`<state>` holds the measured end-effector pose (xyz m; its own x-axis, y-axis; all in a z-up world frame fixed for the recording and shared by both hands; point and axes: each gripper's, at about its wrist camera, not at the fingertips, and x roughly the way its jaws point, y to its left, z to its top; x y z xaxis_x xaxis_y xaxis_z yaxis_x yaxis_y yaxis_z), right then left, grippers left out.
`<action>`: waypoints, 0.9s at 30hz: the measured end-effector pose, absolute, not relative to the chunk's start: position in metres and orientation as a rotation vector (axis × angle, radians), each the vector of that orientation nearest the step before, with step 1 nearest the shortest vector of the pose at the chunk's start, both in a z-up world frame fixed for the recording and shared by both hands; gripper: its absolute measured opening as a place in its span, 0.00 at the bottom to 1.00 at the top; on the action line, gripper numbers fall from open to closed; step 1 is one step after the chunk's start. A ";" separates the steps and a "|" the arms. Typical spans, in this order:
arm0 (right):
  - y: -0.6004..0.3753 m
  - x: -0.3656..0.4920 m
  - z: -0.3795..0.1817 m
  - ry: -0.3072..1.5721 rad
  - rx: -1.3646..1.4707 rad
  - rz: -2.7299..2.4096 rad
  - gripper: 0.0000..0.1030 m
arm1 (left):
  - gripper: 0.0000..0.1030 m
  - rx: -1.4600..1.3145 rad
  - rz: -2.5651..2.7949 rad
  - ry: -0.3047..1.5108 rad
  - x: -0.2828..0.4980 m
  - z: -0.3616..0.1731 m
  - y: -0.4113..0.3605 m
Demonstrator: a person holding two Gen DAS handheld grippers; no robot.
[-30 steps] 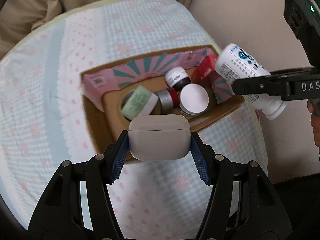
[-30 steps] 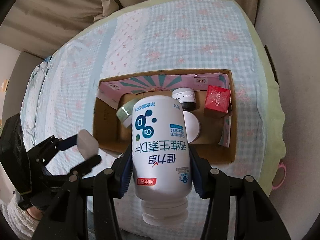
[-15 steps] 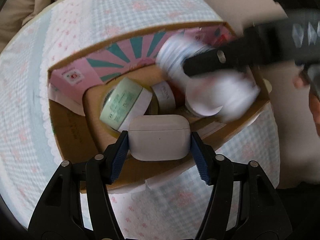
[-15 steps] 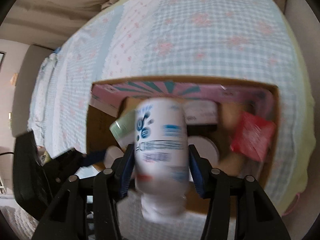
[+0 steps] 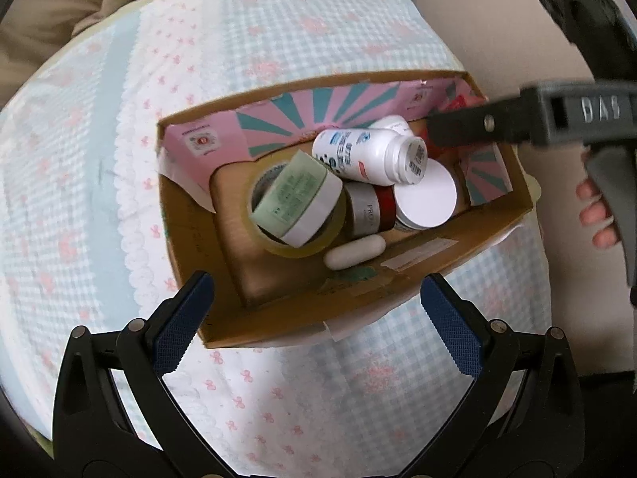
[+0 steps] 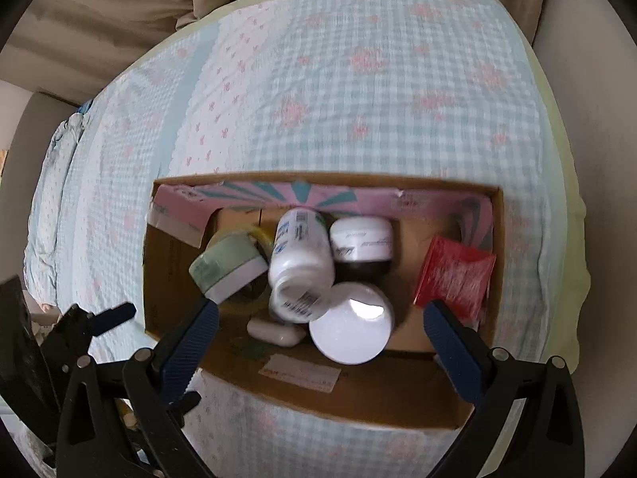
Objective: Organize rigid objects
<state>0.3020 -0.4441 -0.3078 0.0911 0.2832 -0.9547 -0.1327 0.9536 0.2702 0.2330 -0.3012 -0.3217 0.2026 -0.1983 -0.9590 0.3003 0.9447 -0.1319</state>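
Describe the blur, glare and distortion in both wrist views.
Left wrist view: sharp, with fisheye bending of the cardboard box and dark corners. Right wrist view: slight motion blur on the red packet and white bottle, with a glare spot on the white round lid.

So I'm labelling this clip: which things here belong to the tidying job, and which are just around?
Job: cardboard box, white bottle, earbud case, green-lidded jar, tape roll, red packet, both open grippers.

Just around: checked bedspread, beige cushion.
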 end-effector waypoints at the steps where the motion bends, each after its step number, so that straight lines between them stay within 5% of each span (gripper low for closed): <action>1: -0.444 0.299 -0.307 1.448 0.131 0.308 0.99 | 1.00 0.090 -0.350 1.318 0.234 -0.319 -0.300; 14: -0.429 0.264 -0.271 1.393 0.153 0.230 0.99 | 1.00 0.068 -0.380 1.247 0.208 -0.278 -0.270; 27: -0.363 0.184 -0.120 1.157 0.087 0.120 0.99 | 1.00 0.026 -0.291 1.024 0.170 -0.120 -0.164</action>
<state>0.1841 -0.3635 -0.1197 0.3965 0.1391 -0.9074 -0.0498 0.9903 0.1300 0.1699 -0.1639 -0.1204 0.4847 -0.2271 -0.8447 0.2509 0.9612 -0.1145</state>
